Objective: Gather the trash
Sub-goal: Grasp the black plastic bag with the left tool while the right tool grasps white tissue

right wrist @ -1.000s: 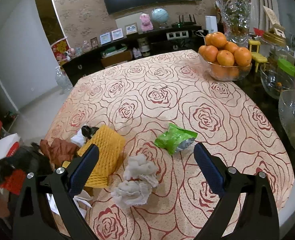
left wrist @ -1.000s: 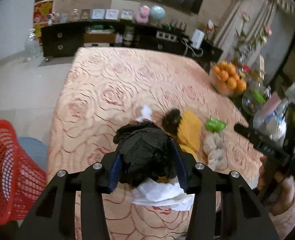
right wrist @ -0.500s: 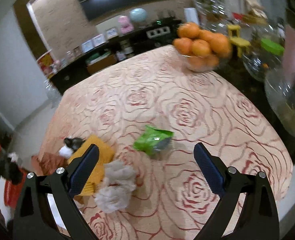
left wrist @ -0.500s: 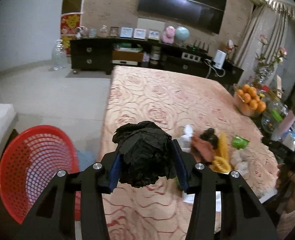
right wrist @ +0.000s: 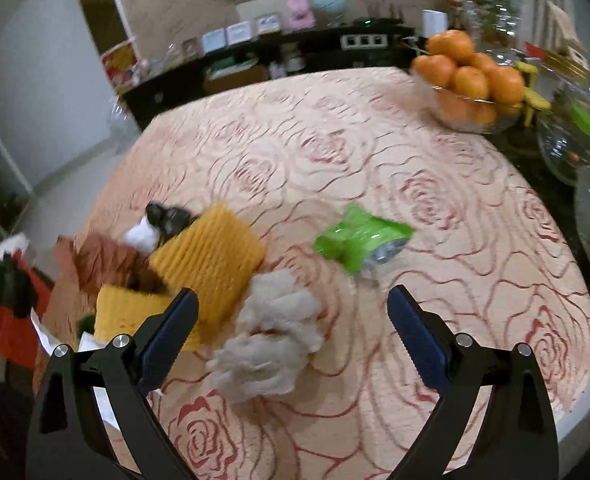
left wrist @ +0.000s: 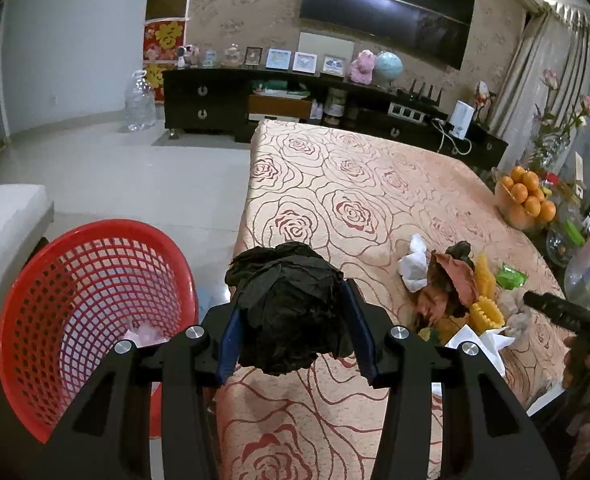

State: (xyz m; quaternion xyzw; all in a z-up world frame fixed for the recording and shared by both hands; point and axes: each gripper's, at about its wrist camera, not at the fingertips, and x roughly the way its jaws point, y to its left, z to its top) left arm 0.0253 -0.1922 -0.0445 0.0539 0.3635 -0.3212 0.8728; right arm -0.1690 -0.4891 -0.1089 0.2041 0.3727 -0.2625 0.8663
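My left gripper (left wrist: 293,316) is shut on a crumpled black paper ball (left wrist: 289,308), held in the air over the table's left edge, beside a red mesh basket (left wrist: 55,312) on the floor. My right gripper (right wrist: 291,332) is open and empty, low over a grey-white tissue wad (right wrist: 271,344). Near it lie a green wrapper (right wrist: 359,240), yellow foam netting (right wrist: 207,264), brown paper (right wrist: 95,260), a white tissue (right wrist: 141,234) and a small black scrap (right wrist: 165,216). The same heap shows in the left wrist view (left wrist: 451,292).
The table has a peach rose-patterned cloth (left wrist: 355,184). A glass bowl of oranges (right wrist: 471,92) and glass jars (right wrist: 571,148) stand at its right edge. A white seat (left wrist: 3,216) is left of the basket. A dark cabinet (left wrist: 223,100) lines the far wall.
My left gripper has carried the black ball left off the heap toward the red basket, which has come into view. My right gripper has dropped closer to the tissue wad, still open.
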